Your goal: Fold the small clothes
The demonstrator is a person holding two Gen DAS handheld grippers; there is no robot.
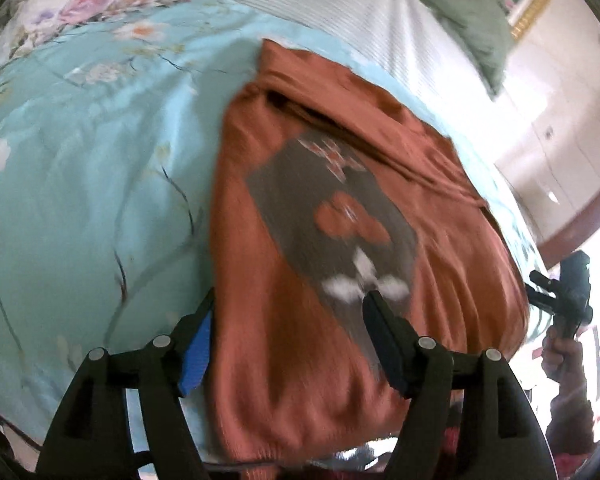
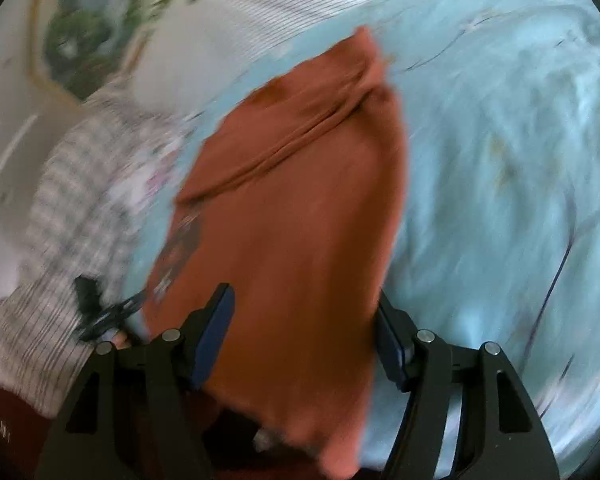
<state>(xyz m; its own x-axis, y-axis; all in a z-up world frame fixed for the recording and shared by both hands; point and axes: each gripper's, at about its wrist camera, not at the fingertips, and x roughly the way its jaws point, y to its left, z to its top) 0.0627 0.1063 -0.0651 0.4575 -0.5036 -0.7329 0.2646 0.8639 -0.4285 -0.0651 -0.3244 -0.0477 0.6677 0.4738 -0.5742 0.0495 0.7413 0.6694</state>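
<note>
Both tongs (image 1: 288, 344) (image 2: 304, 340) gape over a soft, creased rust-orange shirt (image 1: 320, 208) (image 2: 292, 200).

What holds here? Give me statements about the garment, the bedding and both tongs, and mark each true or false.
1. The orange garment lies on a light blue floral bedcover. True.
2. The garment carries a grey printed patch. True.
3. The left tongs are clamped shut on a sleeve. False: their jaws stand wide apart over the garment.
4. The right tongs stand open. True.
5. The garment is blue. False: it is orange.
</note>
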